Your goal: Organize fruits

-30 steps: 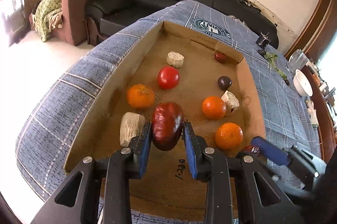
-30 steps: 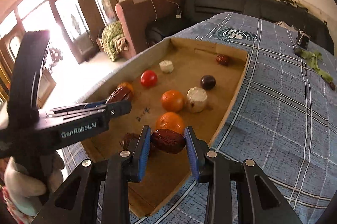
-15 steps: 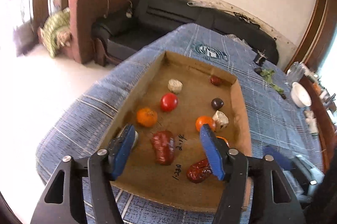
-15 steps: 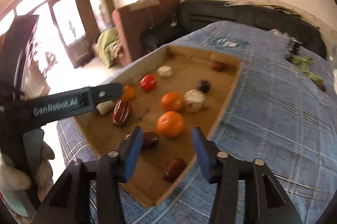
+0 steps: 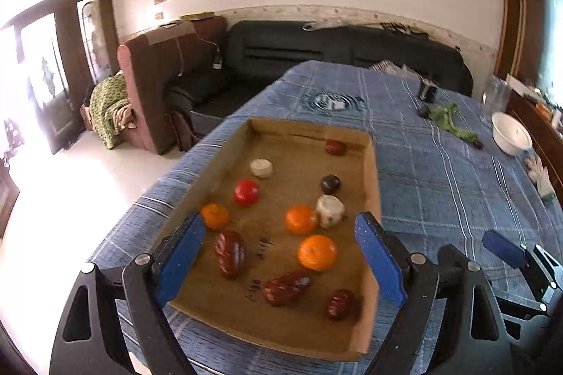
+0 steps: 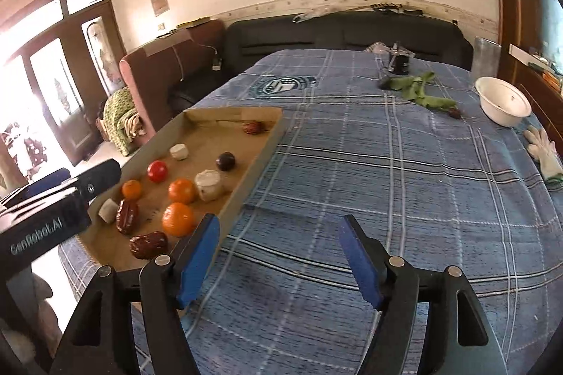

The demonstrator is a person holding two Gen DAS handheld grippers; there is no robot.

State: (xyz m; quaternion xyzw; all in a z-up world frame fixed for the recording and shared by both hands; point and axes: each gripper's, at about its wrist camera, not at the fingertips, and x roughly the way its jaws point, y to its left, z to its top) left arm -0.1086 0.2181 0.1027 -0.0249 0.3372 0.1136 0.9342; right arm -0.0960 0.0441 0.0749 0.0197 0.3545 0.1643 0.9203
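Observation:
A shallow cardboard tray (image 5: 373, 185) lies on the blue plaid cloth and holds the fruit. In it are three oranges, the nearest (image 5: 316, 252), a red tomato (image 5: 247, 192), a dark plum (image 5: 330, 183), several red dates such as one (image 5: 230, 253) and another (image 5: 286, 287), and pale chunks (image 5: 329, 211). My left gripper (image 5: 279, 266) is open and empty above the tray's near end. My right gripper (image 6: 279, 260) is open and empty over bare cloth to the right of the tray (image 6: 260, 160).
A white bowl (image 6: 503, 105), a green leafy sprig (image 6: 418, 89), a white glove (image 6: 543, 151) and a small dark object (image 6: 399, 63) lie on the cloth to the right. A black sofa (image 5: 316, 54) and brown armchair (image 5: 158, 75) stand beyond the table.
Both grippers opened and let their dates drop into the tray, then pulled back and rose. The right gripper swung right, off the tray and over the cloth.

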